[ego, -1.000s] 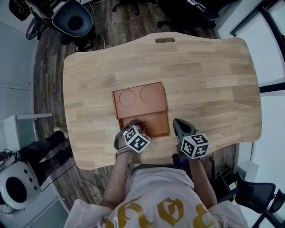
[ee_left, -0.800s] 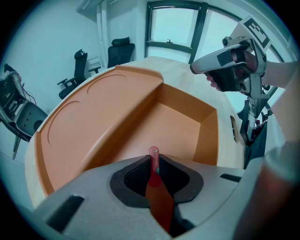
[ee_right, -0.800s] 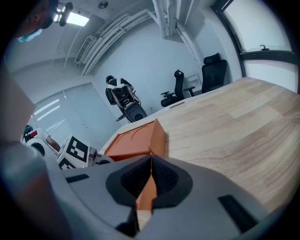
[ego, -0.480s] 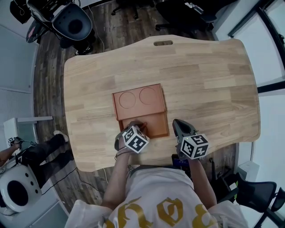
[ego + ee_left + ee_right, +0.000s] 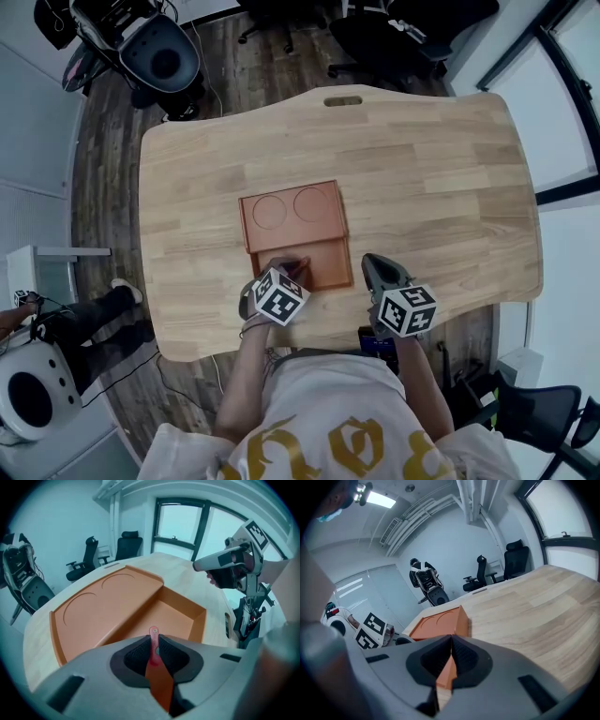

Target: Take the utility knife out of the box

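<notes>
An orange box (image 5: 295, 220) lies open on the wooden table (image 5: 431, 178), its flat lid with two circle outlines folded back and its tray (image 5: 330, 262) toward me. My left gripper (image 5: 292, 270) hangs over the tray's left part, shut on the red utility knife (image 5: 300, 265). In the left gripper view the knife (image 5: 159, 677) stands upright between the pads, its thin end above them, with the box's tray (image 5: 176, 616) below it. My right gripper (image 5: 368, 260) is shut with nothing in it, just beside the box's right wall; whether it touches cannot be seen. The right gripper view shows the box (image 5: 438, 623) ahead.
The table's near edge (image 5: 328, 339) runs just behind both grippers. A slot handle (image 5: 342, 100) is cut in the far edge. Office chairs (image 5: 155, 52) stand on the floor beyond the table, and a person's leg (image 5: 89, 314) is at the left.
My left gripper has risen a little above the tray with the knife still in its jaws. The right gripper has stayed where it was.
</notes>
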Available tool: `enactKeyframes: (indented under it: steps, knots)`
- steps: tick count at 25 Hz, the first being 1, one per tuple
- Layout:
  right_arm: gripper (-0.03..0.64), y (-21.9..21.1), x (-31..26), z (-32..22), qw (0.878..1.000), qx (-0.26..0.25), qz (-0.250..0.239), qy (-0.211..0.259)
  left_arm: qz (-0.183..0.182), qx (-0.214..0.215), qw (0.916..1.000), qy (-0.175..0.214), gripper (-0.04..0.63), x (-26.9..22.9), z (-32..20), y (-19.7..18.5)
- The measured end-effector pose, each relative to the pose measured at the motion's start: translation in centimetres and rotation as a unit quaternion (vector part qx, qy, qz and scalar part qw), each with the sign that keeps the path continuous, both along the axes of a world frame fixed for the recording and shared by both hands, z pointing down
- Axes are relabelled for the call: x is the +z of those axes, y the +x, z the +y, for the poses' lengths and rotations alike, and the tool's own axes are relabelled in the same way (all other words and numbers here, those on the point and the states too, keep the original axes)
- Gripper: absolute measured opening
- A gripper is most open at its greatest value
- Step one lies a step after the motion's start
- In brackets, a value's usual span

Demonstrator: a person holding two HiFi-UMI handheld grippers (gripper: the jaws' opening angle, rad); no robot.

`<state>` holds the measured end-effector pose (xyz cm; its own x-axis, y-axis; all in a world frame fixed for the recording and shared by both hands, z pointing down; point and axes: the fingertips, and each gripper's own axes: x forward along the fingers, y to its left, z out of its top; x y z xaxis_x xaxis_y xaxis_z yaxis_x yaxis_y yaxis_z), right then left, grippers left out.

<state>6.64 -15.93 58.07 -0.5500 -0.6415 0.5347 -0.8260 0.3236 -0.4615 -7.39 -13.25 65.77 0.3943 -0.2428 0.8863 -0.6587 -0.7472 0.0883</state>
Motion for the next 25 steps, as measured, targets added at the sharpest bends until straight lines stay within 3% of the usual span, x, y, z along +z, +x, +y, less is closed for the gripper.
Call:
enactKeyframes:
  steps: [6,11,17,21,25]
  knots:
    - [0.012,0.1,-1.0,0.9,1.0,0.011,-0.001,0.011,0.032,-0.024,0.999,0.018,0.055,-1.8,0.2,0.2]
    - [0.012,0.7,-1.9,2.2,0.999,0.01,0.013,0.027,0.093,-0.066,0.9918,0.058,0.055,-5.0,-0.3,0.7]
    - [0.011,1.0,-3.6,3.2,0.997,0.009,0.042,0.061,0.169,-0.108,0.9753,0.092,0.055,-9.6,-0.1,0.6]
    - [0.011,1.1,-5.8,3.3,0.993,0.011,0.058,0.1,0.216,-0.133,0.9569,0.142,0.055,-13.1,-0.2,0.1]
    - [0.011,1.3,-7.4,3.8,0.988,0.016,0.073,0.134,0.233,-0.139,0.9419,0.198,0.055,-16.0,0.1,-0.6]
